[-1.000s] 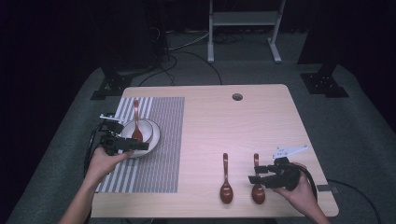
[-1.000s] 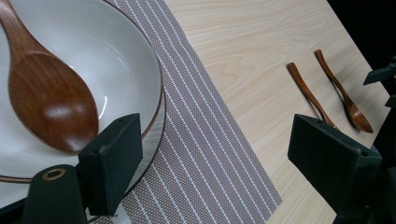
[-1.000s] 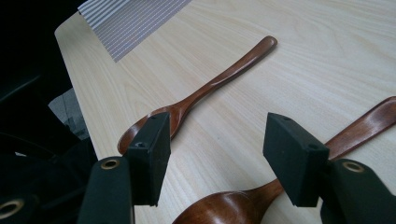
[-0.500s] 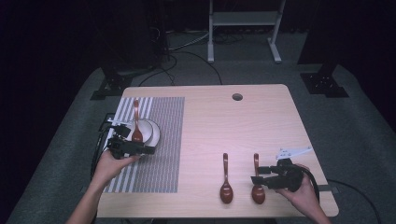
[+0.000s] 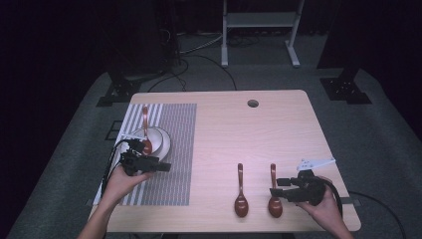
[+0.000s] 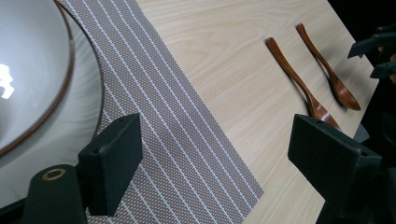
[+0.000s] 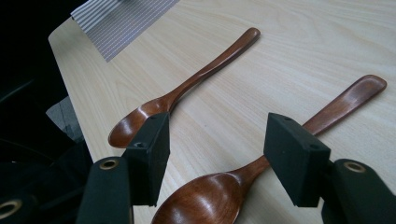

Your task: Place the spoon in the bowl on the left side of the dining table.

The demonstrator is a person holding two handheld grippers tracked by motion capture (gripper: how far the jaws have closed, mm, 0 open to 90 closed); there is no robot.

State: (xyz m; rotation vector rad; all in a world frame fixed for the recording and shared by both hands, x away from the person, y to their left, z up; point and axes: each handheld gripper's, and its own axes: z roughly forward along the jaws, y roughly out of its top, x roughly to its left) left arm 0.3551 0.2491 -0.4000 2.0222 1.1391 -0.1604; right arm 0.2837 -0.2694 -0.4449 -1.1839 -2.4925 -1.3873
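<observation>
From above, your left gripper [image 5: 161, 167] hovers over the striped mat [image 5: 171, 149] by the bowl [image 5: 152, 142] near the tabletop's left edge. Your left gripper view shows its jaws spread wide, empty. In your right gripper view, the right gripper [image 7: 217, 158] straddles a spoon [image 7: 261, 163], jaws wide, near the front edge.

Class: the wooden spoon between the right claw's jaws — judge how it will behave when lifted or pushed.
The spoon looks like solid carved wood, so probably stiff and light. Its glossy finish may slip between the right claw's flat jaws. The rounded bowl resting on the table suggests it could rock or pivot if pushed.
</observation>
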